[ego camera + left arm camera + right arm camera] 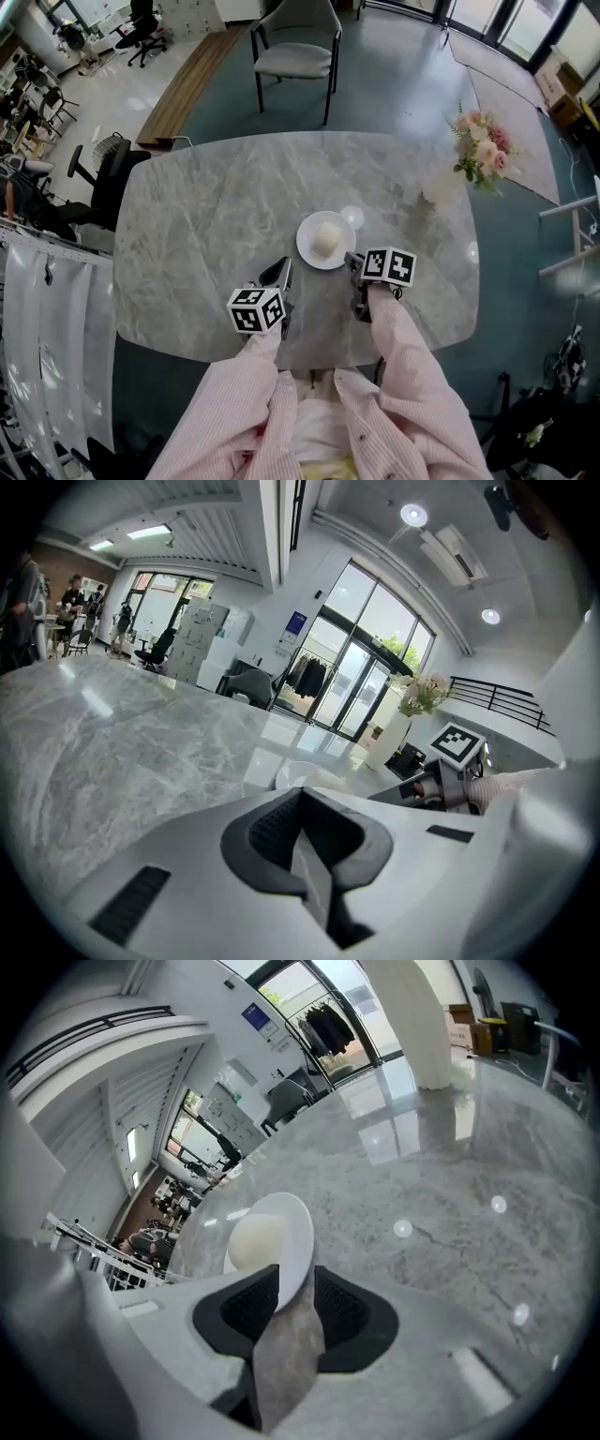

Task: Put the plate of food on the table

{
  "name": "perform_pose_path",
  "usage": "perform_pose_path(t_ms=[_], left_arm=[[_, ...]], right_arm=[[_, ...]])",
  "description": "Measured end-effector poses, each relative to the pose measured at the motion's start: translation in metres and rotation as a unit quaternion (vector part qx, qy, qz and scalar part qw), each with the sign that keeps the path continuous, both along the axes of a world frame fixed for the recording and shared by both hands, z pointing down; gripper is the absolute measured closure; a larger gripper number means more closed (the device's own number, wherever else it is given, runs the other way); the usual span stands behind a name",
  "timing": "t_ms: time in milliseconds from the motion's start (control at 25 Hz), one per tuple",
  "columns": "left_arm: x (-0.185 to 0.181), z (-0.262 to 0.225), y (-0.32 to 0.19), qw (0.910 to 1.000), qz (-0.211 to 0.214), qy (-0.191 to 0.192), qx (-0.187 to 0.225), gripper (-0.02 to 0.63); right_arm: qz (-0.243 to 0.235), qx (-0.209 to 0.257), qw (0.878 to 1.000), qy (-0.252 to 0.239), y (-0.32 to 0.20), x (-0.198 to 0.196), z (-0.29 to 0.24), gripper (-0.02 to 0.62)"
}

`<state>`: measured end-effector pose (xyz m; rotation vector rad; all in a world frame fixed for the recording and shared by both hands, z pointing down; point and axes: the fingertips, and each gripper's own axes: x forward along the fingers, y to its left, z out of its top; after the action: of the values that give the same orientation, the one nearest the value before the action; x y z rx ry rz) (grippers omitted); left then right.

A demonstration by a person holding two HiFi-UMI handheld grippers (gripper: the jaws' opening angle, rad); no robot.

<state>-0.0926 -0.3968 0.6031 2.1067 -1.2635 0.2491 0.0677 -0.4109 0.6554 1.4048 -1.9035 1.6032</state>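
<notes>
Marble-look grey table [206, 216] fills the middle of the head view. White plate [307, 246] sits flat on it, just right of centre, with a pale rounded lump of food [325, 240] on top.

Right gripper [354, 262] is at the plate's lower-right edge, angled down. Its own view shows the jaws spread apart with the plate [298, 1227] rim poking into the gap. Table surface shows between the rim and the right-hand pad, so no clamp. Food [255, 1241] sits just beyond the left jaw.

Left gripper [281, 274] is lower left of the plate, near it but not touching. In its own view the left gripper [300, 803] has its tips together and nothing held; only a thin wedge of tabletop shows behind them. The other gripper's marker cube [459, 744] appears at right of that view.

Pink striped sleeves [244, 403] come in from the bottom of the frame. Grey chair [295, 56] stands past the table's far edge at top centre. Pink-and-white flowers [483, 150] are at upper right, by the table corner.
</notes>
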Motion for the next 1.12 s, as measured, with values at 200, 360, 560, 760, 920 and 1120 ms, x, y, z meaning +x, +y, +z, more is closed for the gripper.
perform_pose_path(t_ms=[200, 360, 560, 760, 920, 1120], left_arm=[[0.000, -0.021, 0.012, 0.9995, 0.019, -0.012, 0.022, 0.611], [-0.002, -0.044, 0.014, 0.9980, 0.025, -0.010, 0.056, 0.611], [-0.007, -0.070, 0.017, 0.9947, 0.029, -0.029, 0.094, 0.611], [-0.013, -0.094, 0.025, 0.9899, 0.047, -0.045, 0.126, 0.611], [-0.017, -0.113, 0.029, 0.9865, 0.048, -0.038, 0.152, 0.611], [-0.028, -0.144, 0.026, 0.9779, 0.037, -0.038, 0.202, 0.611]], right_arm=[[-0.054, 0.046, 0.997, 0.042, 0.011, 0.001, -0.021, 0.508], [-0.086, 0.101, 0.989, 0.063, 0.016, 0.000, -0.045, 0.561], [-0.114, 0.181, 0.975, 0.052, 0.019, -0.009, -0.083, 0.589], [-0.122, 0.239, 0.963, 0.030, 0.028, -0.017, -0.121, 0.589], [-0.129, 0.294, 0.947, 0.015, 0.033, -0.023, -0.146, 0.589], [-0.116, 0.359, 0.926, 0.004, 0.033, -0.027, -0.177, 0.589]])
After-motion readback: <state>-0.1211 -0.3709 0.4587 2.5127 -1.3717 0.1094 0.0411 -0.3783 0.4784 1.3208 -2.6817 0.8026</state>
